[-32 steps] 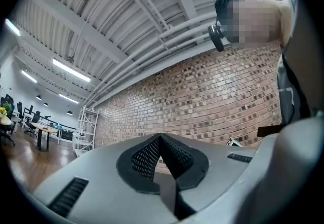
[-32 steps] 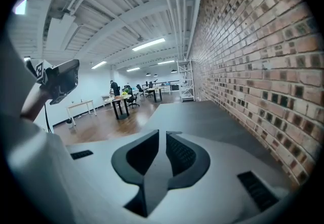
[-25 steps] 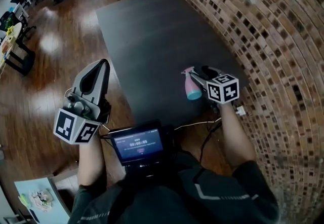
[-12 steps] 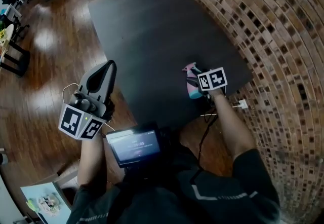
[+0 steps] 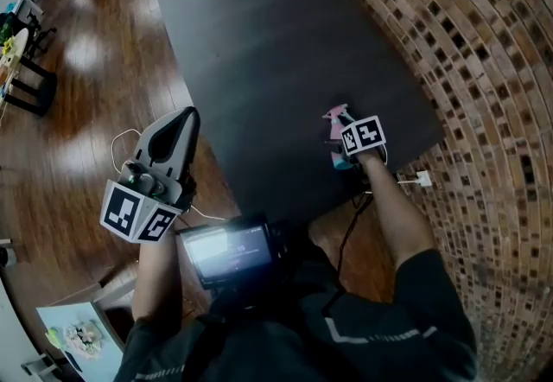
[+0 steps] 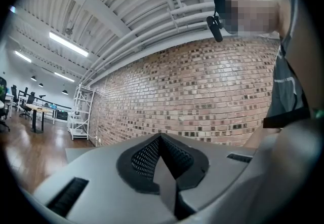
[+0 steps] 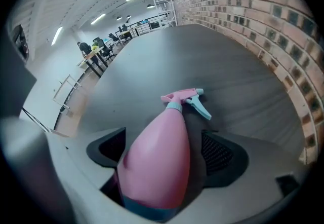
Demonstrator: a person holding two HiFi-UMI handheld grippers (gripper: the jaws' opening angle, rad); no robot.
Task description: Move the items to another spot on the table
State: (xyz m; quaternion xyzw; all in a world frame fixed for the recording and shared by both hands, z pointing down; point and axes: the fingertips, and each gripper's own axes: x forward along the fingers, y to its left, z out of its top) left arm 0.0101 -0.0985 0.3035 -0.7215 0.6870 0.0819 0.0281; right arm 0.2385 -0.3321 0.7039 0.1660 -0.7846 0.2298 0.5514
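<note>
Left gripper [image 5: 179,123] beside the table's [image 5: 259,43] left edge, jaws together and empty, pink spray bottle [image 7: 158,159] near the table's front right corner, between right gripper's [image 5: 344,149] jaws, just opened wide, pads off it.

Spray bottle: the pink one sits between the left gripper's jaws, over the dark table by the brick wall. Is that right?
Not the left. The pink spray bottle sits between the jaws of the right gripper, which have just been opening, over the dark table by the brick wall. The right gripper view shows it.
</note>
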